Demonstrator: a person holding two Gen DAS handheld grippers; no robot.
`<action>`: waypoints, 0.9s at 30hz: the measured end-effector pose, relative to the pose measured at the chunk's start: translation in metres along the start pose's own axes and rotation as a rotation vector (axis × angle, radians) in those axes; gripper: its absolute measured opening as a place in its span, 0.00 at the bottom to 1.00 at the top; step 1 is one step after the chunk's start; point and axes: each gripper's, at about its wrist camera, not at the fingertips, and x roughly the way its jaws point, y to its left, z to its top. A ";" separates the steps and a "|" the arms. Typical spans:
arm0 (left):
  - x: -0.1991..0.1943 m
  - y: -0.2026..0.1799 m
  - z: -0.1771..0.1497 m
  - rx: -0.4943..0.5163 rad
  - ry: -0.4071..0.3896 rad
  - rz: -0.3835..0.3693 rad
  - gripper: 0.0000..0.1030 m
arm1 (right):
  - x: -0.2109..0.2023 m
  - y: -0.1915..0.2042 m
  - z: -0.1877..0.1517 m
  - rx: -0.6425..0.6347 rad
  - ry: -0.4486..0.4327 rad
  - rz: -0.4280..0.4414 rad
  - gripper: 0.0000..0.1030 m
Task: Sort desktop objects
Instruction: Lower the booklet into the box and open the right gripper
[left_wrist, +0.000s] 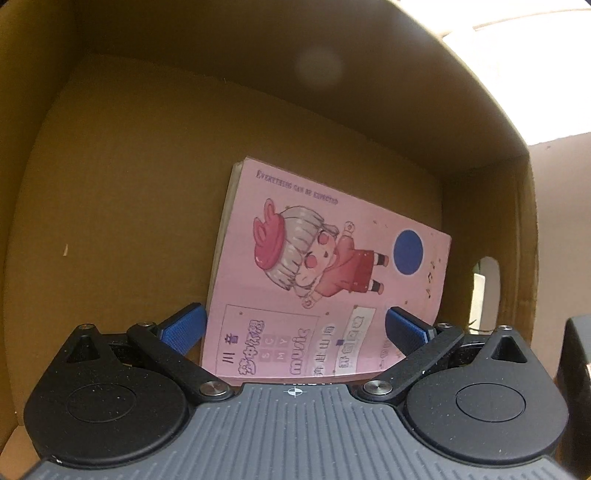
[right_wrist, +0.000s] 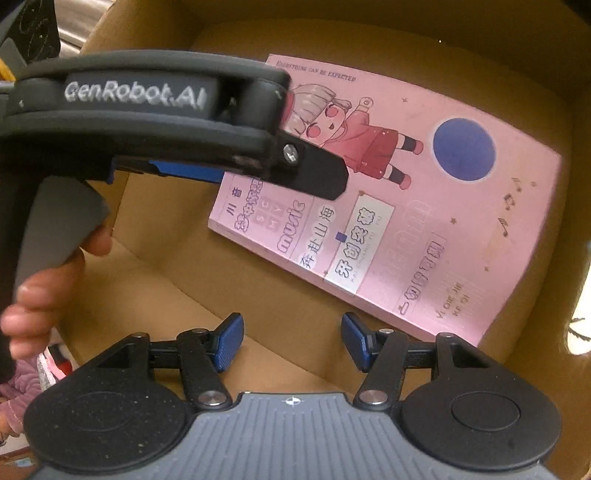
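- Pink notebook (left_wrist: 328, 273) lies flat on the floor of a cardboard box (left_wrist: 122, 192), cover up: cartoon figure, blue disc, printed text.
- In the left wrist view it sits toward the box's right wall, its far right corner near the wall with the oval handle cutout (left_wrist: 487, 291). The left part of the box floor is bare cardboard.
- Left hand-held gripper (left_wrist: 295, 328): jaws spread wide and pointing down into the box. The notebook's near edge lies between the two blue pads (left_wrist: 184, 328). Left pad is just beside the book's left edge; right pad overlaps the cover in this view. Contact is hard to judge from here, but it doesn't look like a pinch.
- In the right wrist view the left hand-held gripper (right_wrist: 295, 166) enters from the upper left, over the notebook's (right_wrist: 424, 221) near-left corner. A person's fingers (right_wrist: 33, 306) wrap its handle.
- Right hand-held gripper (right_wrist: 291, 339): jaws about half spread, nothing between them. It hangs over bare box floor, just off the notebook's near long edge, book up and to the right of the pads (right_wrist: 229, 343).
- No pad of the right hand-held gripper touches the book.
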 end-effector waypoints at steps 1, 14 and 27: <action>-0.001 -0.001 0.000 0.005 -0.003 0.002 1.00 | -0.002 0.001 0.000 -0.007 -0.015 -0.002 0.60; -0.001 -0.007 0.003 0.042 -0.063 -0.064 1.00 | -0.011 -0.007 -0.006 0.019 -0.125 -0.038 0.60; -0.004 -0.002 0.006 0.037 -0.121 -0.075 1.00 | -0.021 -0.015 -0.010 0.073 -0.245 -0.045 0.61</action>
